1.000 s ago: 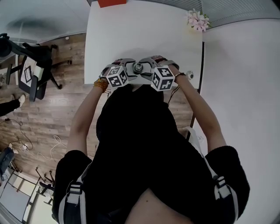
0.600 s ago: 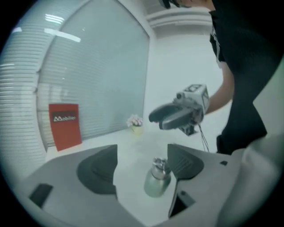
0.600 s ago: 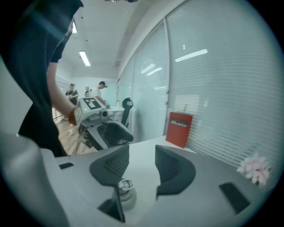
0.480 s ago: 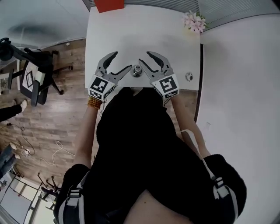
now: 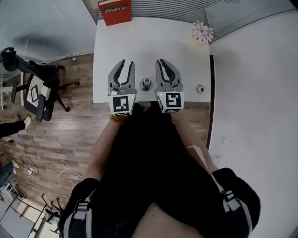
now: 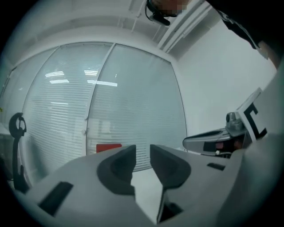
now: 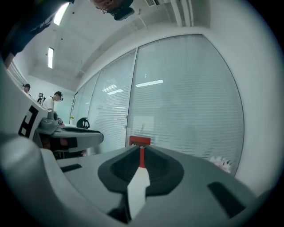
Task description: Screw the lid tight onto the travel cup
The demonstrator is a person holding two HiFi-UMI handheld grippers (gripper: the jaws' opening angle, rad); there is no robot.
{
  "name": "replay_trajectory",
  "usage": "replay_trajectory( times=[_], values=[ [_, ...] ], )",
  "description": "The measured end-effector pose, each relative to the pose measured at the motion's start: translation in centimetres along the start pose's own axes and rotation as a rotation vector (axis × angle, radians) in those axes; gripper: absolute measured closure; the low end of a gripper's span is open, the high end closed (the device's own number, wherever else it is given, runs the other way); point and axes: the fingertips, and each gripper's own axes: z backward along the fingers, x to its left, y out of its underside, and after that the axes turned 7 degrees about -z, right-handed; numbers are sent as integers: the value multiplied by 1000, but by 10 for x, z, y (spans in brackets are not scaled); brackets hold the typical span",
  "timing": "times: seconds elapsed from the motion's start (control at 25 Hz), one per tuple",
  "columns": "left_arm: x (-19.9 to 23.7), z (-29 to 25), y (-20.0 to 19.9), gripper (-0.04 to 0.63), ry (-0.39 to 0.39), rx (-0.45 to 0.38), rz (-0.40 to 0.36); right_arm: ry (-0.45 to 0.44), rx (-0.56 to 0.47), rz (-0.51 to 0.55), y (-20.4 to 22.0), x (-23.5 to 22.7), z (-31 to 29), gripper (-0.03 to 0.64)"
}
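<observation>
Both grippers had come up off the table and swung level, jaws closing on nothing. The left gripper [image 5: 125, 65] showed a narrow gap, and the right gripper [image 5: 163, 63] was pinched together. The round, shiny travel cup [image 5: 147, 83] sat untouched between them near the smooth white table's [image 5: 139, 42] front edge.

Travel cup [image 5: 146, 84]: small, silvery, upright, near front edge of white table [image 5: 139, 42].

the travel cup [image 5: 147, 83] is standing on the table [image 5: 139, 46] by its near edge; a box [image 5: 114, 11] is sitting at the far edge, flowers [image 5: 202, 31] at the far right corner, a chair [image 5: 35, 88] left of the table.
</observation>
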Motion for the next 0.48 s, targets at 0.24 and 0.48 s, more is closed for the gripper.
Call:
replay_trajectory(
  times=[0.24, 0.48],
  values=[
    [-12, 4, 9, 564, 19, 24, -38, 16, 35, -7, 14, 11, 8, 615],
    [-19, 4, 22, 575, 47, 53, -39, 10, 67, 14, 22, 15, 6, 617]
  ],
)
